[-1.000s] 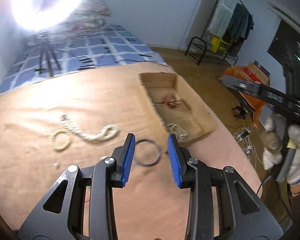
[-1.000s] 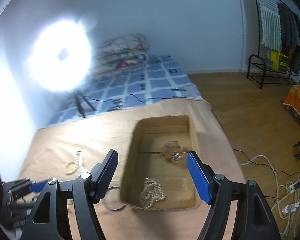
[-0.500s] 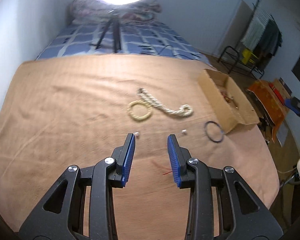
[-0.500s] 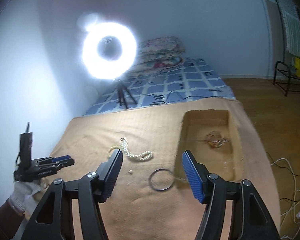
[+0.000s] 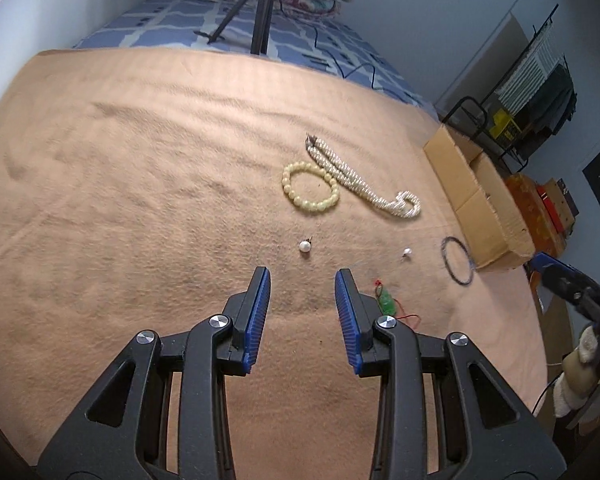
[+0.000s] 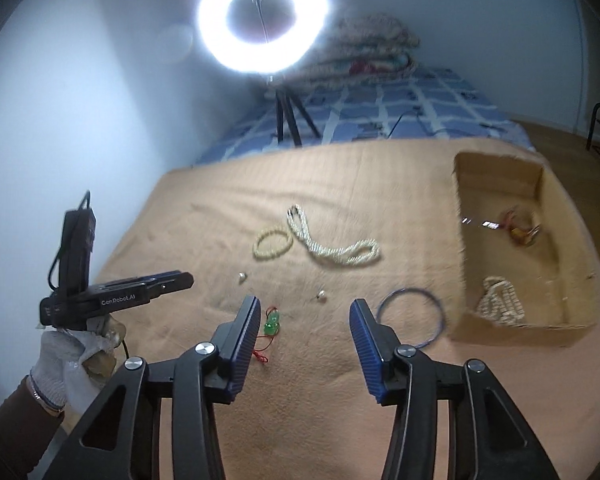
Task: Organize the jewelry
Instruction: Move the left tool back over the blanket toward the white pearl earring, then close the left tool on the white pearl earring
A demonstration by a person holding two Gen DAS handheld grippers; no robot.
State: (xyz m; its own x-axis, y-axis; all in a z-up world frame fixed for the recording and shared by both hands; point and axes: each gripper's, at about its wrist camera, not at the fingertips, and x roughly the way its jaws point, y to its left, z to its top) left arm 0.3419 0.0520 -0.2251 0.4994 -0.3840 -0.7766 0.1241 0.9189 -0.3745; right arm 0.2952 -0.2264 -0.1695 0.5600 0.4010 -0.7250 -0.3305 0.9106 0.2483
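Jewelry lies scattered on the tan blanket: a pale bead bracelet (image 5: 311,187) touching a pearl rope (image 5: 360,184) mid-blanket, two loose pearl studs (image 5: 304,246) nearer, a green charm (image 6: 272,320) on red thread, and a thin dark hoop (image 6: 410,318) just beside the cardboard box (image 6: 512,326) at the blanket's right edge. The left tool (image 5: 302,280) and right tool (image 6: 302,318) both hover with fingers apart, empty. The pieces look light; the studs small and likely to roll, best pinched across the bead. The hoop seems stiff; take its rim.
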